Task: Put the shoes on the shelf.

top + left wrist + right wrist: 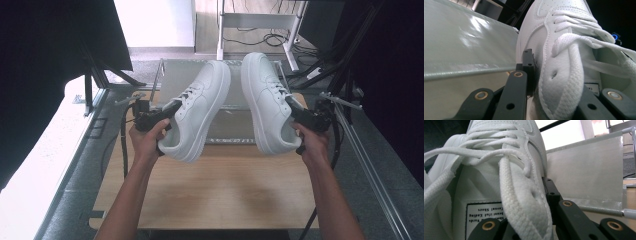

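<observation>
Two white lace-up sneakers hang in the air above the wooden table (225, 185), toes pointing away from me. My left gripper (172, 107) is shut on the left sneaker (202, 107); in the left gripper view the padded side of its collar (564, 75) sits pinched between the jaws, one black finger (527, 65) outside the shoe. My right gripper (296, 109) is shut on the right sneaker (265, 100) in the same way, collar wall (524, 195) clamped, one finger (551, 192) outside and the other inside by the tongue label (482, 213).
A box with translucent walls (232, 141) stands at the table's far edge, right behind and below the shoes; its wall (461, 45) is also in the left gripper view, and its wall (586, 170) in the right gripper view. Metal frame rails (370, 170) and cables flank the table.
</observation>
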Motion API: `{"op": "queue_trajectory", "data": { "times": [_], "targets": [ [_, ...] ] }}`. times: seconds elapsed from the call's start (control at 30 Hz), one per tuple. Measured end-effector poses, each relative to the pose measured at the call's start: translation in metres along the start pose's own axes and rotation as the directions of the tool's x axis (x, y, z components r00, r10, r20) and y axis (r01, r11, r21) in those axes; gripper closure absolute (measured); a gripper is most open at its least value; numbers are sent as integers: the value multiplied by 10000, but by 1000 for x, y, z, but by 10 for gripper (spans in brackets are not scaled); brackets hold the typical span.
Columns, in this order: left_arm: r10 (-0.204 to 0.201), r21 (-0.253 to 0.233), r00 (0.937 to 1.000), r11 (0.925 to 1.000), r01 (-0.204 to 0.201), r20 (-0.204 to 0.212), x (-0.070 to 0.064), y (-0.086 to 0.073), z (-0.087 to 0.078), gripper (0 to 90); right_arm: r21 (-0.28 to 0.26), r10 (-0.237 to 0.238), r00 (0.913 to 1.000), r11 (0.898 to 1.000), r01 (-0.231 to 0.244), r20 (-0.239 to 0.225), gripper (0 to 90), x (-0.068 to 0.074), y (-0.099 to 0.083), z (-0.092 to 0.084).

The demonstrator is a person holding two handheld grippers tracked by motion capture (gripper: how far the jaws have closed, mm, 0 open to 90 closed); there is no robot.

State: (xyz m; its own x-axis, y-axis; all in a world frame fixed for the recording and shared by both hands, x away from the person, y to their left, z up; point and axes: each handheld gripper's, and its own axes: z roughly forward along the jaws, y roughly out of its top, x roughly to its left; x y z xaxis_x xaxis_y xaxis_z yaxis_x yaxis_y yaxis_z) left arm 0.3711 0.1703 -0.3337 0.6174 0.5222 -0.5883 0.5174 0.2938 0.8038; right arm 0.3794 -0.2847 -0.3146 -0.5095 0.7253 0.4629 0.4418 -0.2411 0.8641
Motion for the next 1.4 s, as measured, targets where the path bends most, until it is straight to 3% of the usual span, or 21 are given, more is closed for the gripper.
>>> {"op": "queue_trajectory", "data": {
  "times": [0.33,0.53,0.83,1.03,1.27,1.4],
  "targets": [
    [-146,23,9997,9999,146,-199,5,16,13,824,-147,280,9990,9995,-275,347,866,1,15,8],
    [-497,-245,9987,9985,494,-128,10,27,21,823,-22,155,9986,9999,-154,500,866,1,26,17],
    [-371,-212,9979,9991,361,-535,12,43,26,823,48,159,9978,9999,-162,649,866,1,37,27],
    [-421,-536,9962,9978,381,-765,12,46,27,824,83,95,9970,9999,-102,764,866,2,44,33],
    [-308,-411,9936,9988,265,-1088,9,61,36,824,192,21,9954,9998,-39,953,866,3,53,41],
    [-270,-510,9916,9985,207,-1262,4,70,43,824,167,235,9945,9995,-254,1022,866,1,57,47]
  ]
}}
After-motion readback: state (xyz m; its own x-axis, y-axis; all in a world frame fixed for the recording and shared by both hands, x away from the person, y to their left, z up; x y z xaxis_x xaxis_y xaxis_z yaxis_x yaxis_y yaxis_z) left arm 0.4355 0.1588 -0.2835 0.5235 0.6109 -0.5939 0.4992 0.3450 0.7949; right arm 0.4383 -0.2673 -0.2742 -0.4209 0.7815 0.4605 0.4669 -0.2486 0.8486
